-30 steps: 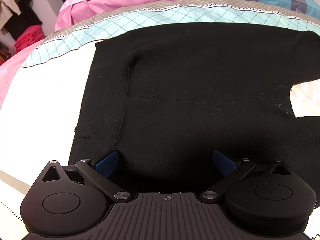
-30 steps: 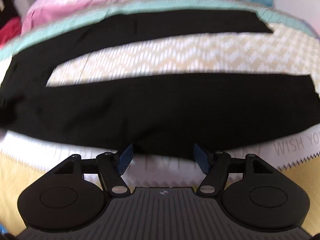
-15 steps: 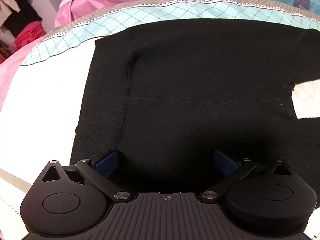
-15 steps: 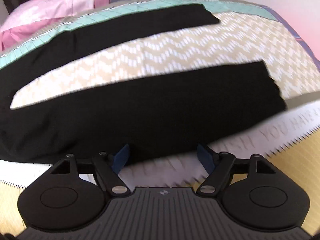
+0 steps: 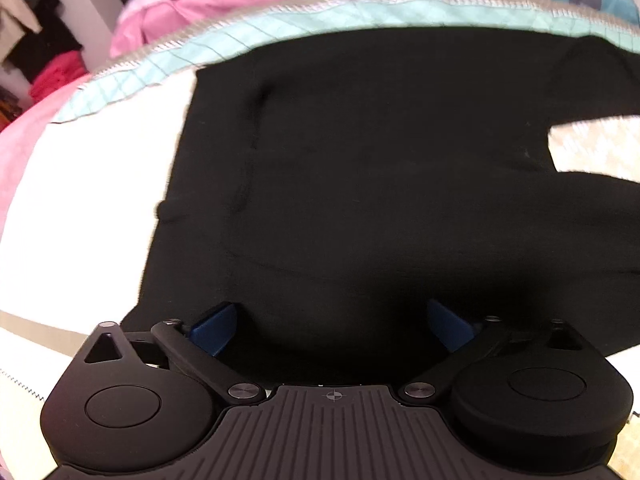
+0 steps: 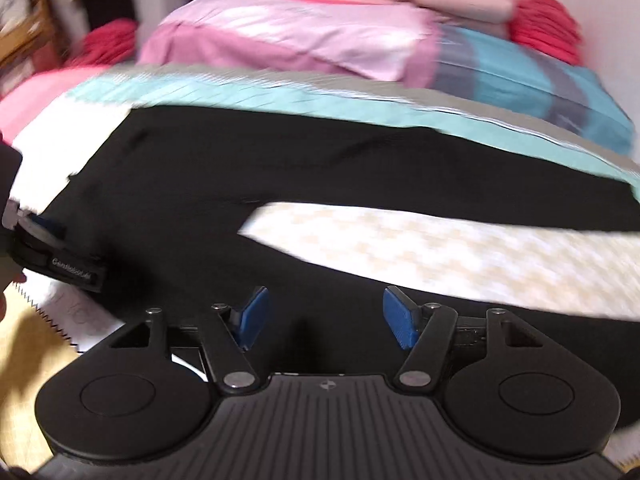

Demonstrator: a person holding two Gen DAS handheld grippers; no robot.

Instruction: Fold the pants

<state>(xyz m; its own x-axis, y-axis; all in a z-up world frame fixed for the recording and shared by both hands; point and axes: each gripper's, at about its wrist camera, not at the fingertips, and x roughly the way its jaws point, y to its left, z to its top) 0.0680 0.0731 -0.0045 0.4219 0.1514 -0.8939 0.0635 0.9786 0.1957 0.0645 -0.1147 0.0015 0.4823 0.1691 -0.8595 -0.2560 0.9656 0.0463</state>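
Black pants (image 5: 380, 168) lie spread on the bed (image 5: 92, 200). The left gripper (image 5: 330, 324) hangs wide above the waist. The right gripper (image 6: 324, 316) is closing, gripping nothing.

White lettering on the left tongs (image 6: 60, 258) is too blurred to read surely.

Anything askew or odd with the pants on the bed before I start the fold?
Nothing stands out. The black pants lie flat on the bed with the legs spread apart, no bunching visible.
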